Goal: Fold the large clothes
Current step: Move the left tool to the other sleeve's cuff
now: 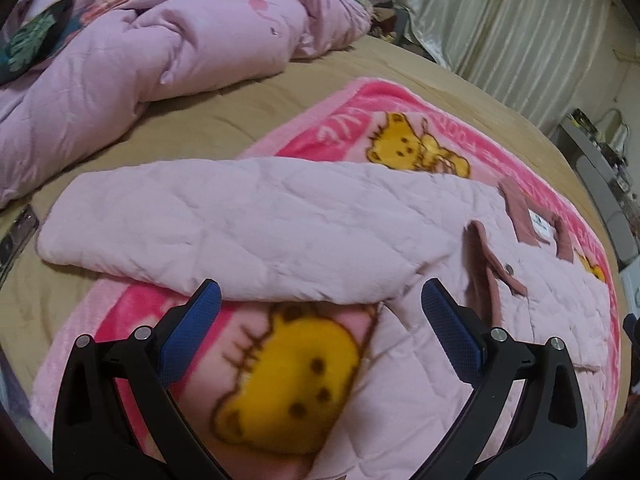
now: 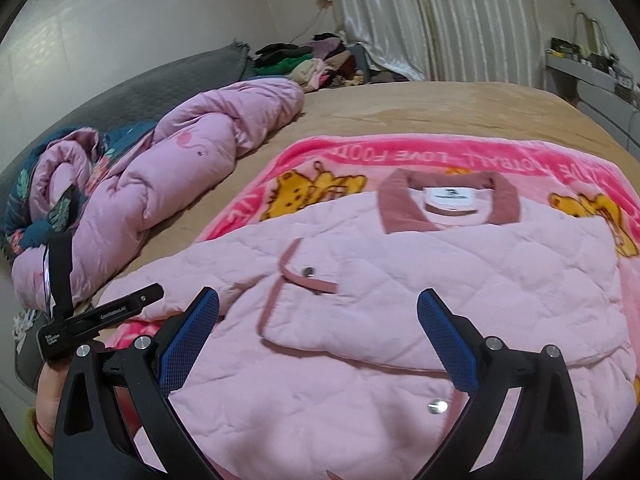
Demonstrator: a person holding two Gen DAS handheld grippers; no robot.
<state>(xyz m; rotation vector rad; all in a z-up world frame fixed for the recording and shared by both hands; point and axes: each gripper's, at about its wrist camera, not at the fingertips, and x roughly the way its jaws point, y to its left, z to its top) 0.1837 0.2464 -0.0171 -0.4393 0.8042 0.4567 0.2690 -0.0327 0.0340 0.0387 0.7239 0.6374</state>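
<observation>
A pale pink quilted jacket [image 2: 400,292] with a darker pink collar [image 2: 448,196] lies flat on a pink bear-print blanket [image 2: 360,152] on the bed. In the left wrist view its sleeve [image 1: 224,228] stretches out to the left, and the collar [image 1: 528,220] is at the right. My left gripper [image 1: 320,300] is open and empty, hovering just above the sleeve's lower edge. My right gripper [image 2: 318,308] is open and empty above the jacket's front, near a snap button [image 2: 308,271]. The left gripper's body [image 2: 100,316] shows at the left of the right wrist view.
A rumpled pink duvet [image 1: 140,60] lies along the bed's far left side, also in the right wrist view [image 2: 168,168]. The tan bedsheet [image 2: 440,108] surrounds the blanket. Piled clothes [image 2: 316,60] and curtains [image 2: 440,12] stand behind. A shelf [image 2: 592,68] is at the right.
</observation>
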